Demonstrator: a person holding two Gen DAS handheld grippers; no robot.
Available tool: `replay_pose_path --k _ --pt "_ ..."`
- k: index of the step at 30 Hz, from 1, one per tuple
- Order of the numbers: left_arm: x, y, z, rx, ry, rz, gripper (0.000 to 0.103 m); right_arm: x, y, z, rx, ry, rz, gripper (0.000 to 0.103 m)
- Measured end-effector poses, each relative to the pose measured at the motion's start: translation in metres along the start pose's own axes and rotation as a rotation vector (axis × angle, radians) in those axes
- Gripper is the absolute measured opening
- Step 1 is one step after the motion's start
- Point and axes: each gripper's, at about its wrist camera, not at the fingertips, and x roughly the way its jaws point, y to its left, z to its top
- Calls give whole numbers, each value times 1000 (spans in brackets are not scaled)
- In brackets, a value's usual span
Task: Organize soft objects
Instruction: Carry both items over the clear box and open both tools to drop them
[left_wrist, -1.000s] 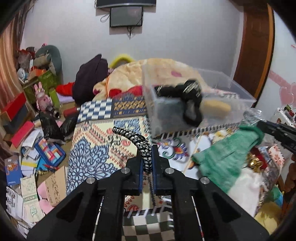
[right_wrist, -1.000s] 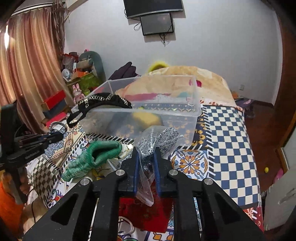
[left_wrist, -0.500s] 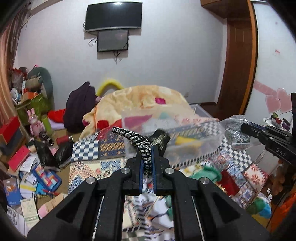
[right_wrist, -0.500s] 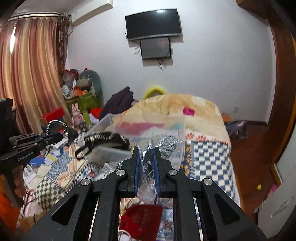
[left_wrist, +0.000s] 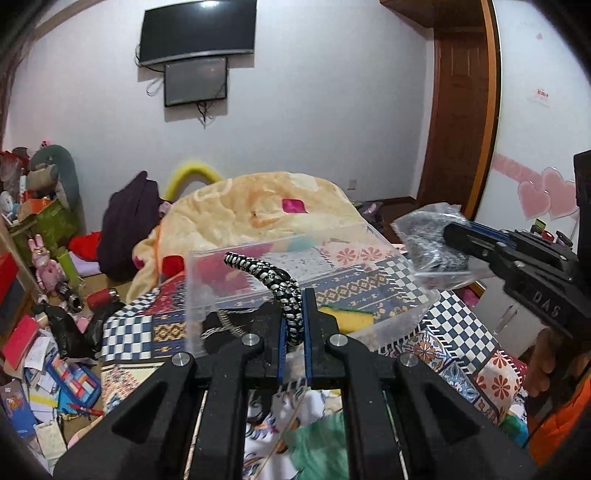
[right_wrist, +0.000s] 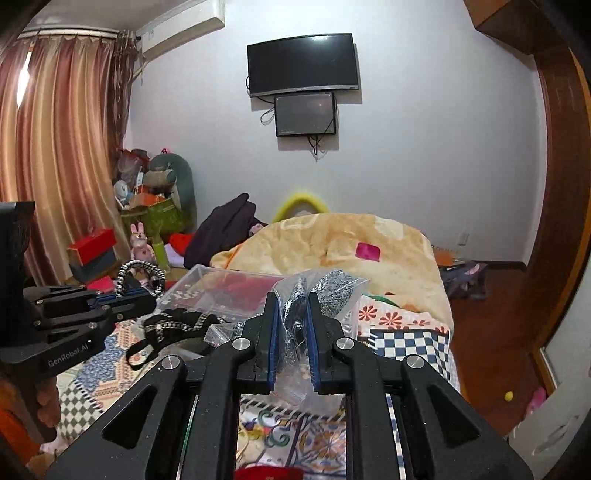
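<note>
The braided cord (left_wrist: 284, 291) is clamped in the closed left gripper (left_wrist: 293, 332) and the bagged grey fabric (right_wrist: 317, 295) is pinched in the closed right gripper (right_wrist: 291, 343), both held raised near the clear bin (left_wrist: 388, 266) on the bed, presumably for depositing inside.

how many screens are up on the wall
2: a large curved TV high on the white wall, and a smaller screen mounted directly beneath it. Both look dark.
</note>
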Motion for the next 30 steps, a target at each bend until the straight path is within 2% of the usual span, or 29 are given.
replay_pose_path --k 15,23,28,30 --pt "89 -7 -6 8 203 -45 7 63 -1 -19 -51 164 -25 12" --pt "93 -6 -8 10 214 -33 11 76 2 -28 -72 229 -19 13" --pt "86 -9 -11 9 201 -38 26 68 2 -29 -79 230 -32 14" --pt "81 -11 -12 13 194 -39 28 66 0 -28 -75 233 -30 17"
